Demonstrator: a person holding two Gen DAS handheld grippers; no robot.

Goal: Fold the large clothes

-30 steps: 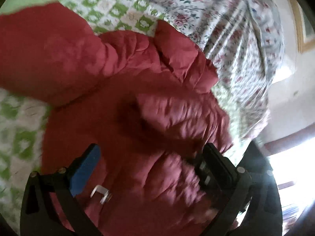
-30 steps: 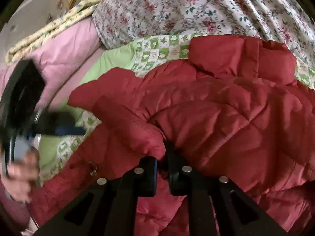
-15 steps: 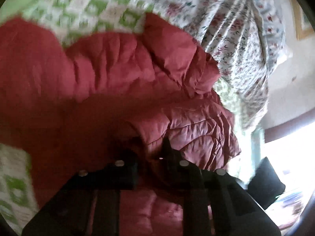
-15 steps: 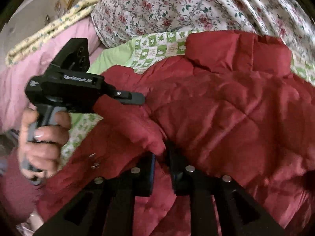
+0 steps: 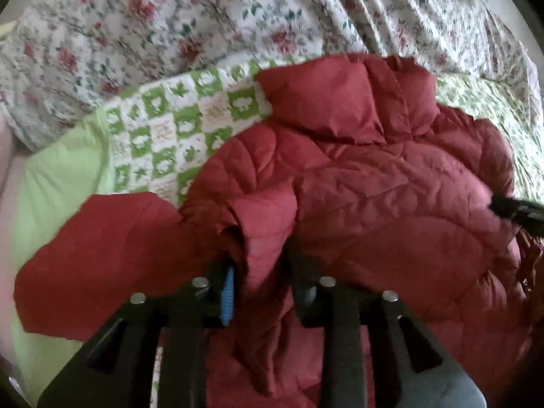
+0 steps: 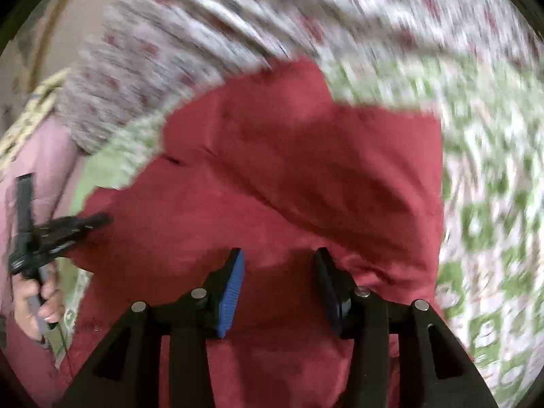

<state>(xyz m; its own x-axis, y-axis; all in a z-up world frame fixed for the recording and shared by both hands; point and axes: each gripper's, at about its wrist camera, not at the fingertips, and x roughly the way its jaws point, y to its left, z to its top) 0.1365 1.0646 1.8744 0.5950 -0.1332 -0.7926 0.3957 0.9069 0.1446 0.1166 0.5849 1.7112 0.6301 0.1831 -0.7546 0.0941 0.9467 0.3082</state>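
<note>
Left wrist view: red quilted jacket [image 5: 374, 197] lay on green-checked quilt [image 5: 176, 119]; left gripper [image 5: 261, 272], jaws lately easing apart, apparently still pinched a sleeve fold. Right gripper [image 6: 278, 272], badly blurred, had just been opening, empty above the jacket.

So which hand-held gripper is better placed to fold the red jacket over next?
Left, probably. The left hand-held gripper has a fold of the red jacket between its fingers, its jaws just eased wider. The right hand-held gripper, which has just been opening, has jaws apart and hovers empty over the jacket.
</note>
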